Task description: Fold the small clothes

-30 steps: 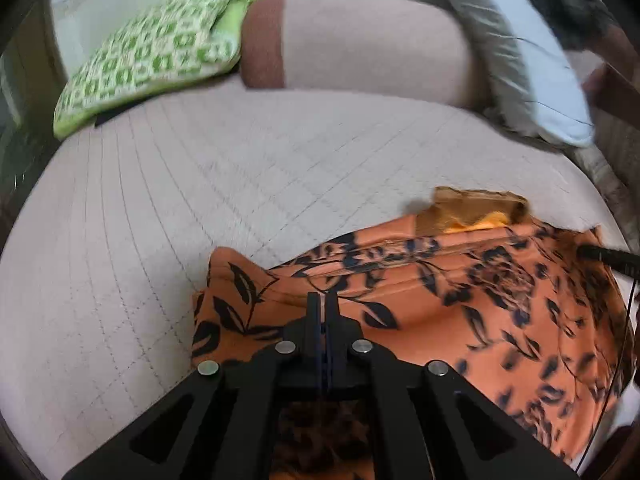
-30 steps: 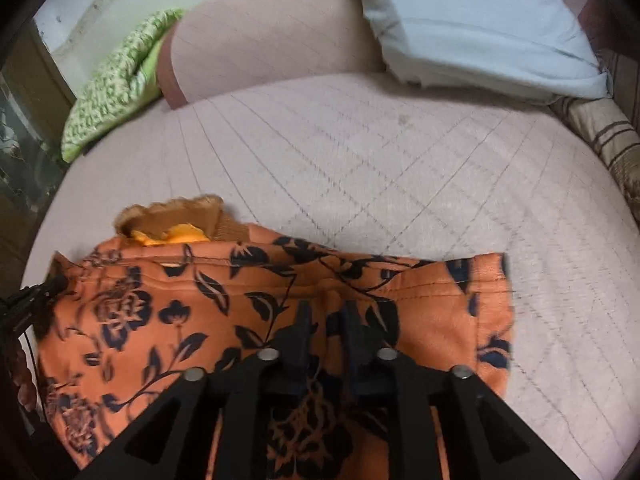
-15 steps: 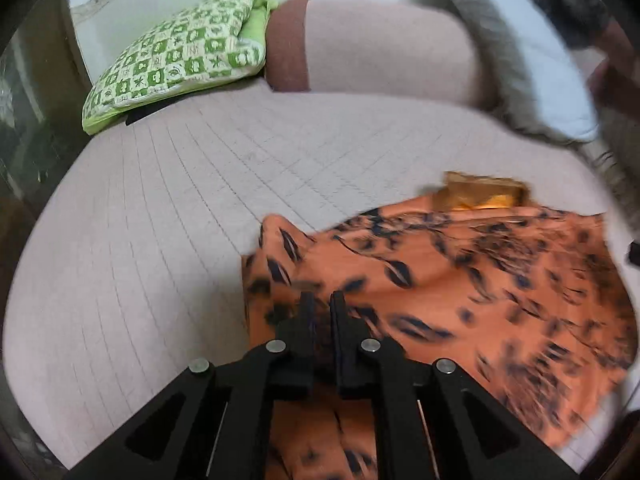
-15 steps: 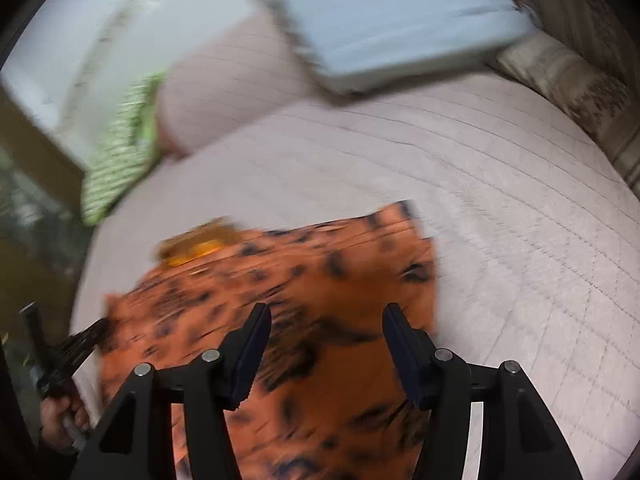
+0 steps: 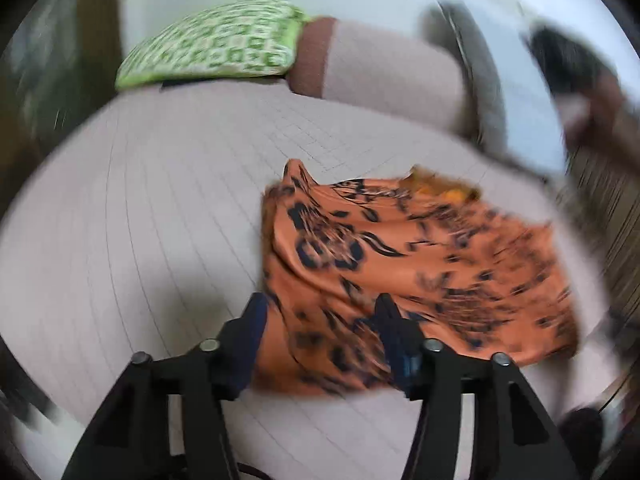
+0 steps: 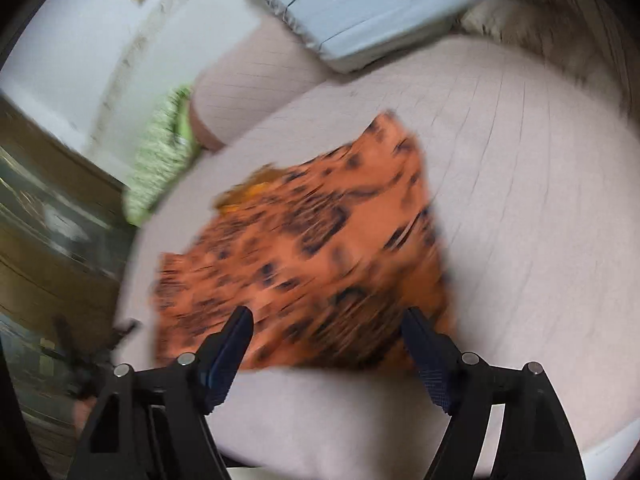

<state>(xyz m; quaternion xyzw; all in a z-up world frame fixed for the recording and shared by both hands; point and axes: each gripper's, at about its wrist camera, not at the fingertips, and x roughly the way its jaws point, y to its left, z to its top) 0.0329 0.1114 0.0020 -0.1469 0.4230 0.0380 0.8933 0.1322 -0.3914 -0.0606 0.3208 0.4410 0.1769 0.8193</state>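
We judge one fold as laid: the orange floral garment [image 5: 408, 276] lies doubled on the pale quilted bed [image 5: 152, 220], a yellow-brown layer peeping out at its far edge, toward one o'clock in the left wrist view; a further fold and some smoothing seem left, though blur makes the layers hard to count. Our left gripper [image 5: 320, 320] has let go, its jaws opening, the near hem seen between the fingers but not pinched; our right gripper [image 6: 326, 330] is likewise opening, jaws wide, cloth just beyond the tips and unheld. The left view alone shows the green patterned pillow [image 5: 212, 44] clearly at eleven o'clock; the right view alone shows the pale blue pillow [image 6: 360, 8] at twelve o'clock, and wooden furniture [image 6: 40, 200] at nine.
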